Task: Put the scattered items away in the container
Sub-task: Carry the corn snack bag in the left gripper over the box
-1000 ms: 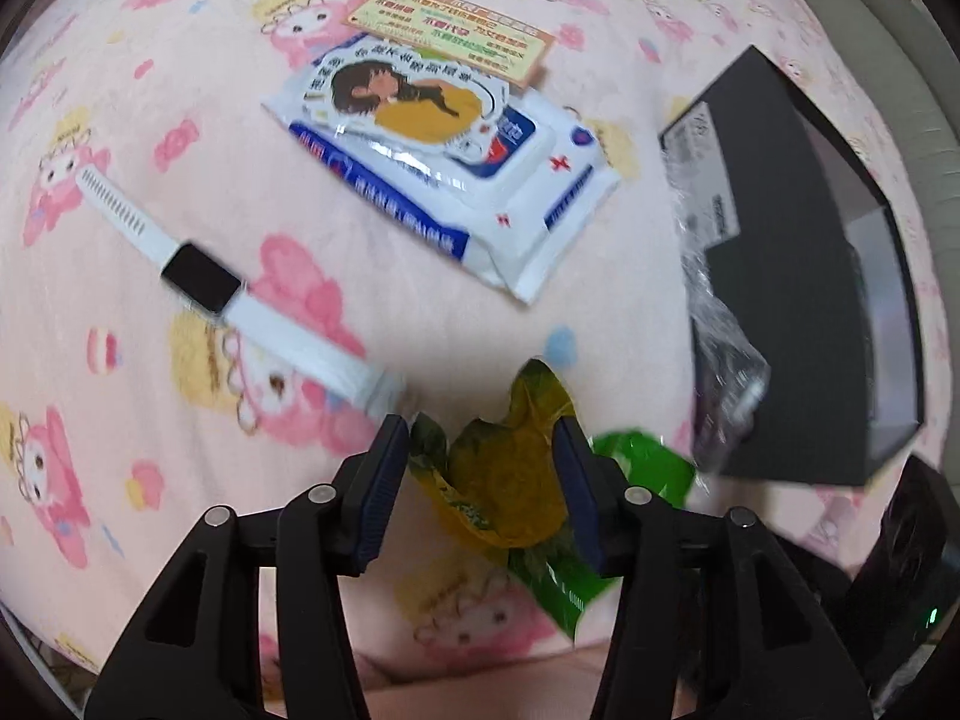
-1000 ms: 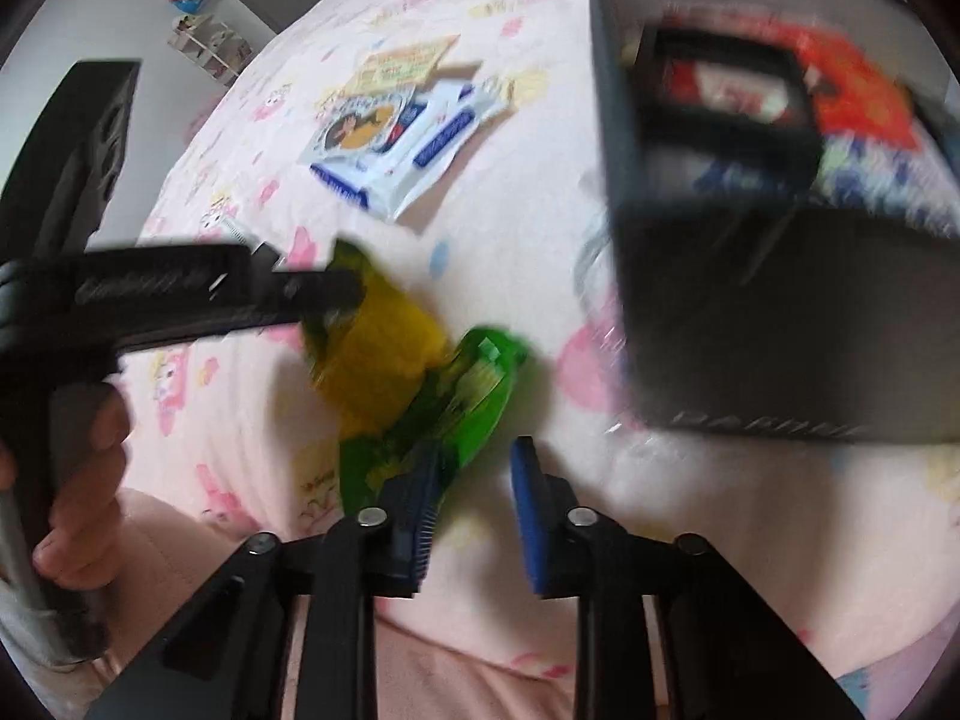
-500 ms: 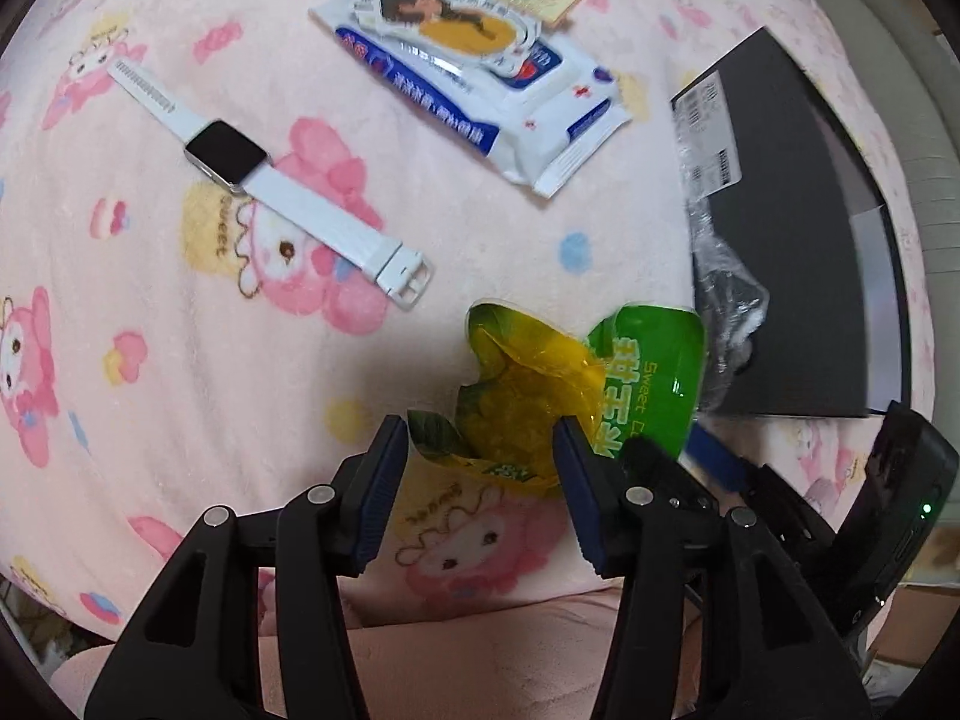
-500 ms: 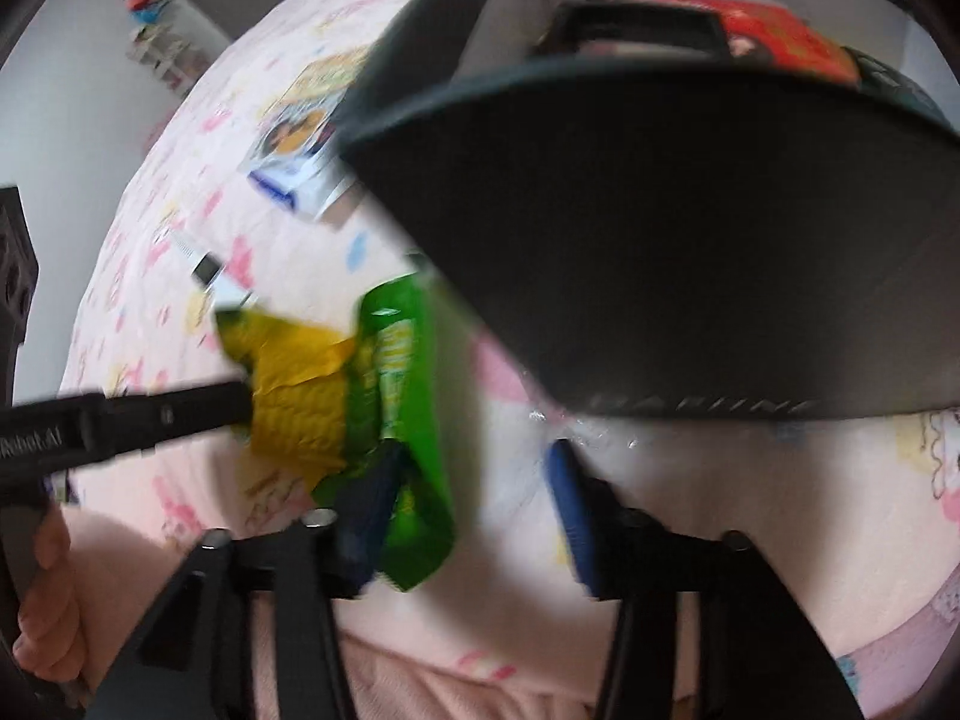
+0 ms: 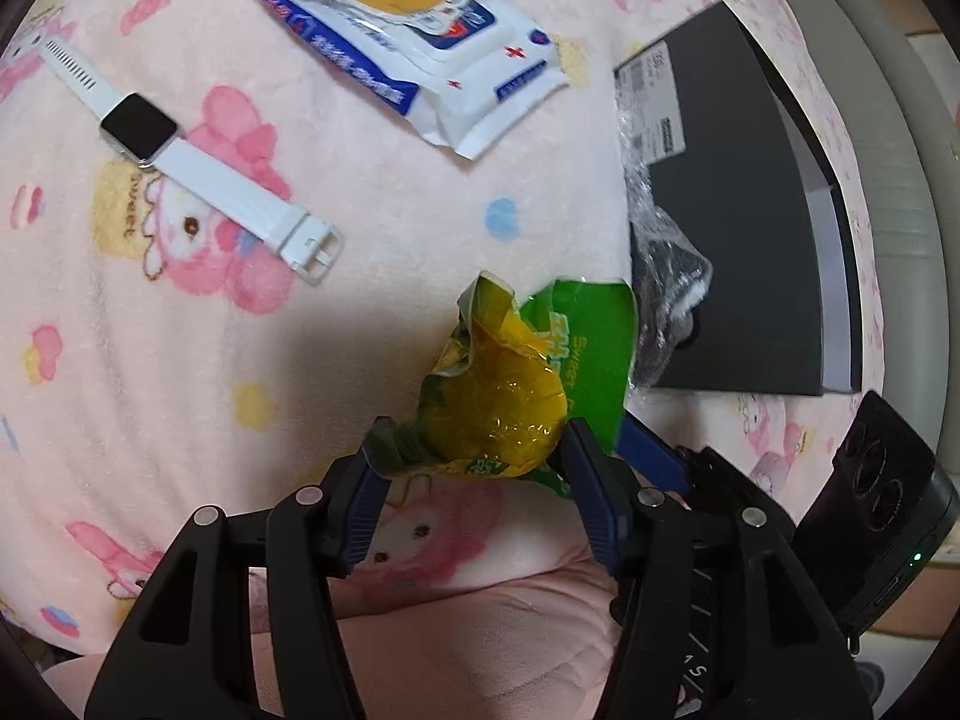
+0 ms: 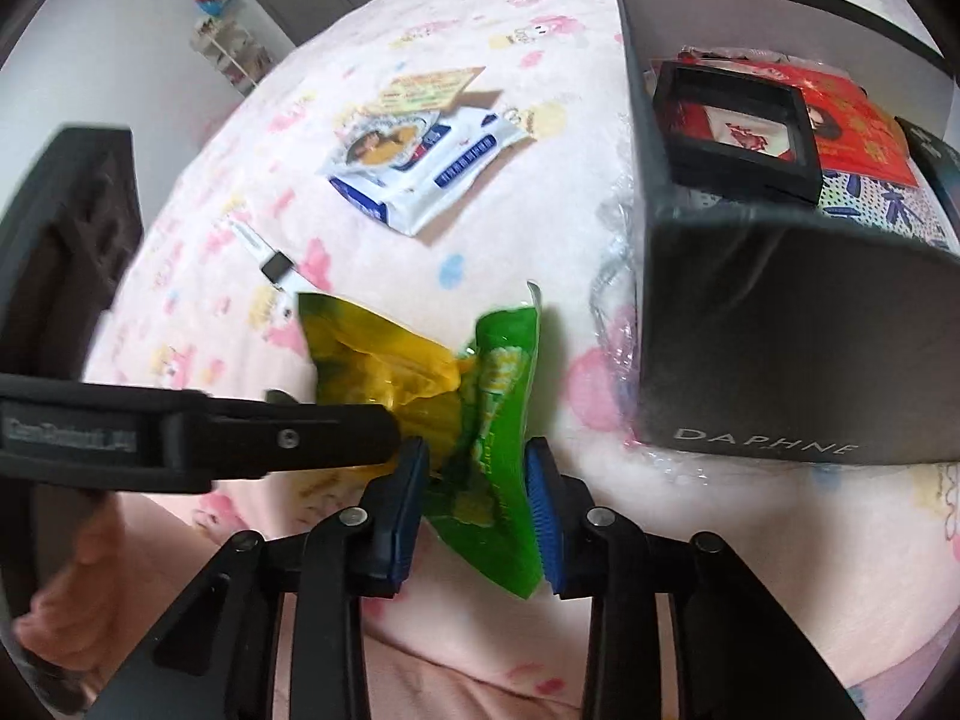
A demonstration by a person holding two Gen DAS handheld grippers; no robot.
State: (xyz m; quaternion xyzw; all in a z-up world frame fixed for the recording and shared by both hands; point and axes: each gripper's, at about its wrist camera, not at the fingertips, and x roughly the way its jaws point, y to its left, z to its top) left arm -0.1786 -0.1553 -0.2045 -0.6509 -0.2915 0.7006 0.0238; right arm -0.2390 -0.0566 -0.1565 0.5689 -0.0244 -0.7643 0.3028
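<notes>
A crumpled yellow-and-green sweet corn packet (image 5: 510, 396) hangs lifted above the pink bed cover. My left gripper (image 5: 474, 456) is shut on its yellow end. My right gripper (image 6: 477, 468) straddles the green end (image 6: 498, 414), its jaws close around it and touching it. The right gripper also shows in the left wrist view (image 5: 654, 456). The black box (image 6: 780, 324) stands to the right, holding a black frame (image 6: 732, 126) and red packets. A white smartwatch (image 5: 180, 156) and a wet-wipes pack (image 5: 420, 42) lie on the cover.
A yellow-green card (image 6: 429, 87) lies under the far edge of the wipes. Crinkled clear plastic (image 5: 660, 276) sits against the box's near wall. A grey cushion edge (image 5: 882, 180) runs beyond the box. A shelf (image 6: 231, 54) stands by the far wall.
The packet has risen off the cover in my left gripper. My right gripper has come in from the right and closed its jaws around the green end.
</notes>
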